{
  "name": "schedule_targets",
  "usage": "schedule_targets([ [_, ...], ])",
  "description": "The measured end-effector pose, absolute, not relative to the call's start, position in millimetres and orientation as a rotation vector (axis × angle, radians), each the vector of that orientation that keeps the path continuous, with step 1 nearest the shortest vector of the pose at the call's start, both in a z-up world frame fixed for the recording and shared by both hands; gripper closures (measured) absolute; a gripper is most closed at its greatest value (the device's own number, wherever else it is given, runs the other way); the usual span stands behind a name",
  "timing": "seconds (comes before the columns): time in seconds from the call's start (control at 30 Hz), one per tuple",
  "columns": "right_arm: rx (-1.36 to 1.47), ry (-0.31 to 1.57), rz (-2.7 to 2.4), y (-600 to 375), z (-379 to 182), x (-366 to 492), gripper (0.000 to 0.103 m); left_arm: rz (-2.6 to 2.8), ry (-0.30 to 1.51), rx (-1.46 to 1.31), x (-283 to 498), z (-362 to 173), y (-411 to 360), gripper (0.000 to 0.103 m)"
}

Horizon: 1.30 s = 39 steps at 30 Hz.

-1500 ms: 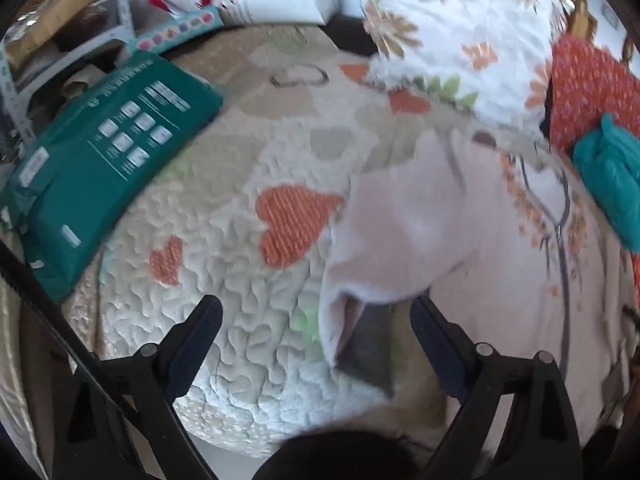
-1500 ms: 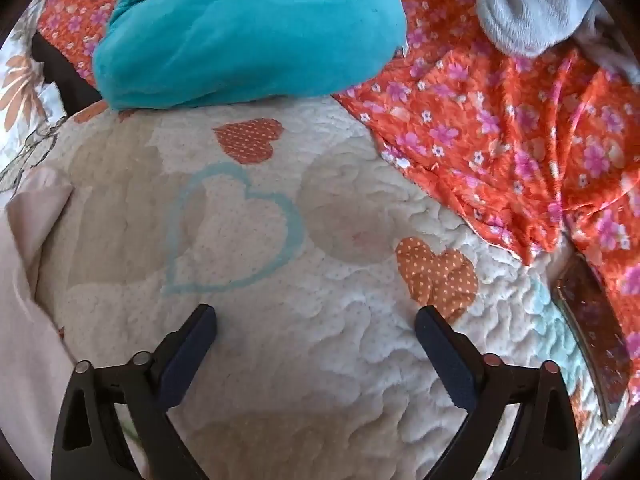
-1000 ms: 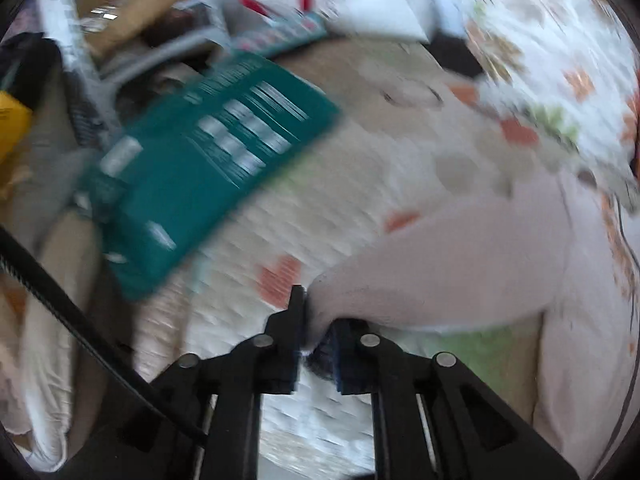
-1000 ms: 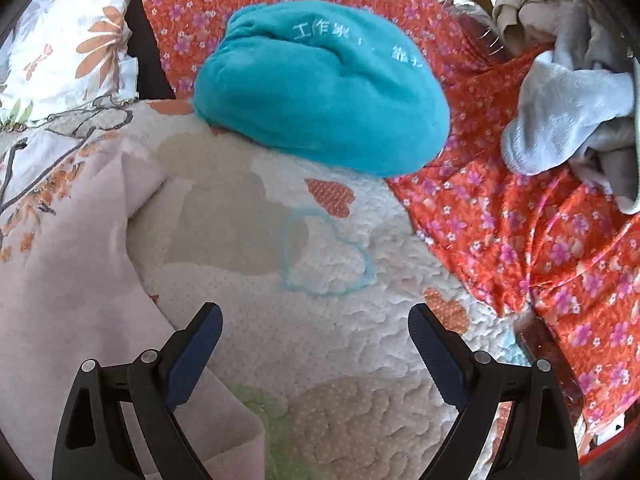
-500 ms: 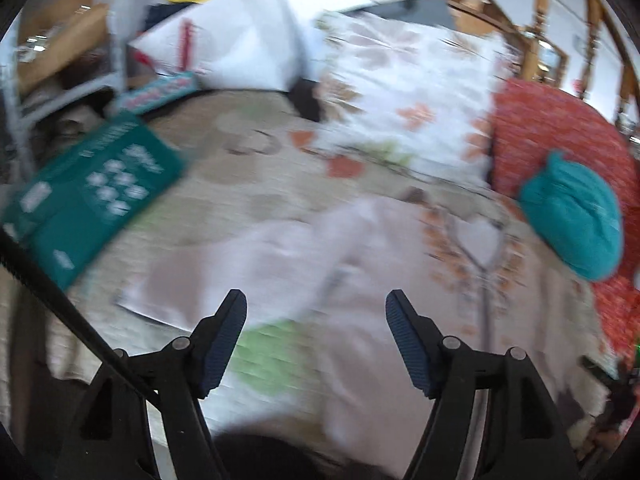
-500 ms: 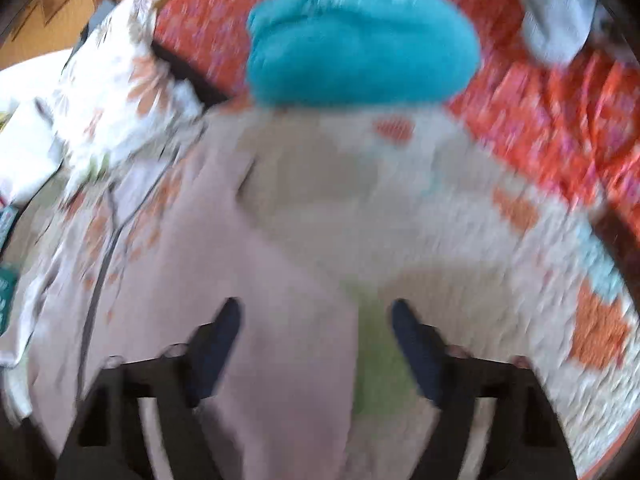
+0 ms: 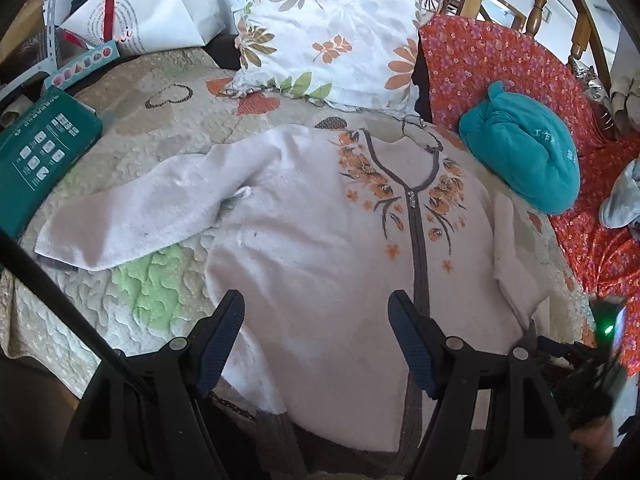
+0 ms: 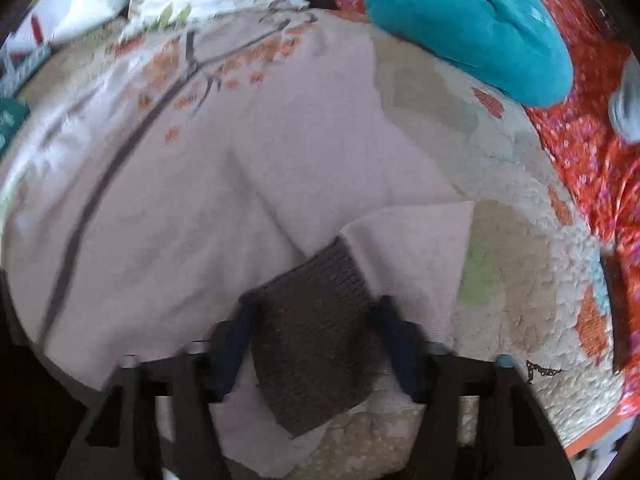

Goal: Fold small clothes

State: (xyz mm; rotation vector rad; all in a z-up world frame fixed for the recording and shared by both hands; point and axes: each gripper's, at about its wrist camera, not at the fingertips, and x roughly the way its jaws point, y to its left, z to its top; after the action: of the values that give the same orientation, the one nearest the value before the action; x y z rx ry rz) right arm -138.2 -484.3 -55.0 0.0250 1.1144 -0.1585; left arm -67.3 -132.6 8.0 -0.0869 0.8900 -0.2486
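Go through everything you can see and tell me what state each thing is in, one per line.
Sweater: spread flat, front up, not folded.
Left sleeve: stretched out sideways.
Right sleeve: doubled back, brown cuff between the right gripper's fingers.
Left gripper: open, above the sweater.
Right gripper: open around the cuff.
Teal bundle: rolled up.

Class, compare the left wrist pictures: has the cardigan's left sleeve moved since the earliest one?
Yes. The sleeve was bunched against the cardigan; now it lies spread outward toward the green box, which stayed put on the quilt.
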Motion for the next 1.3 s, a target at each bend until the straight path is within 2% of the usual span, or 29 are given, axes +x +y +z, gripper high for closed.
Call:
schedule_targets([
  [0.03, 0.065, 1.106, -0.15, -494.5, -47.6, -138.2, 0.096, -0.24, 0.885, -0.087, -65.6, 9.7, -132.6, 0.03],
  [0.17, 0.236, 1.012, -0.254, -562.9, -13.0, -149.2, 0.096, -0.22, 0.877, -0.125, -60.5, 17.5, -127.8, 0.03],
  [0.4, 0.2, 0.889, -0.766, -707.7, 35.7, -173.4, 0.097, -0.185, 0.867, -0.164, -56.2, 20.7, -113.2, 0.03],
  [0.57, 0.232, 0.925, -0.904, -757.4, 36.3, -185.6, 0.095, -0.156, 0.878, -0.182, -53.4, 20.1, -107.0, 0.03],
  [0.63, 0.244, 0.967, -0.918, -758.0, 29.0, -181.5, 0.089, -0.151, 0.881, -0.181, -52.9, 19.5, -106.7, 0.03],
  [0.7, 0.264, 0.965, -0.874, -746.7, 25.1, -189.4, 0.067, -0.144, 0.886, -0.174, -51.8, 18.9, -106.6, 0.03],
  [0.77, 0.303, 0.938, -0.773, -720.7, 27.5, -188.2, 0.057, -0.136, 0.892, -0.16, -49.7, 18.1, -108.6, 0.029],
  [0.9, 0.328, 0.918, -0.525, -657.4, 31.0, -174.4, 0.046, -0.139, 0.927, -0.149, -46.8, 5.0, -110.3, 0.025],
  [1.0, 0.343, 0.929, -0.336, -601.7, 18.0, -158.2, 0.042, -0.149, 0.997, -0.156, -45.9, -16.7, -109.0, 0.025],
  [1.23, 0.416, 1.093, -0.135, -521.1, -46.1, -144.7, 0.042, -0.222, 1.137, -0.165, -74.7, -63.9, -109.9, 0.026],
  [1.3, 0.439, 1.134, -0.124, -510.9, -56.7, -150.1, 0.042, -0.243, 1.162, -0.162, -83.9, -72.4, -111.8, 0.049],
])
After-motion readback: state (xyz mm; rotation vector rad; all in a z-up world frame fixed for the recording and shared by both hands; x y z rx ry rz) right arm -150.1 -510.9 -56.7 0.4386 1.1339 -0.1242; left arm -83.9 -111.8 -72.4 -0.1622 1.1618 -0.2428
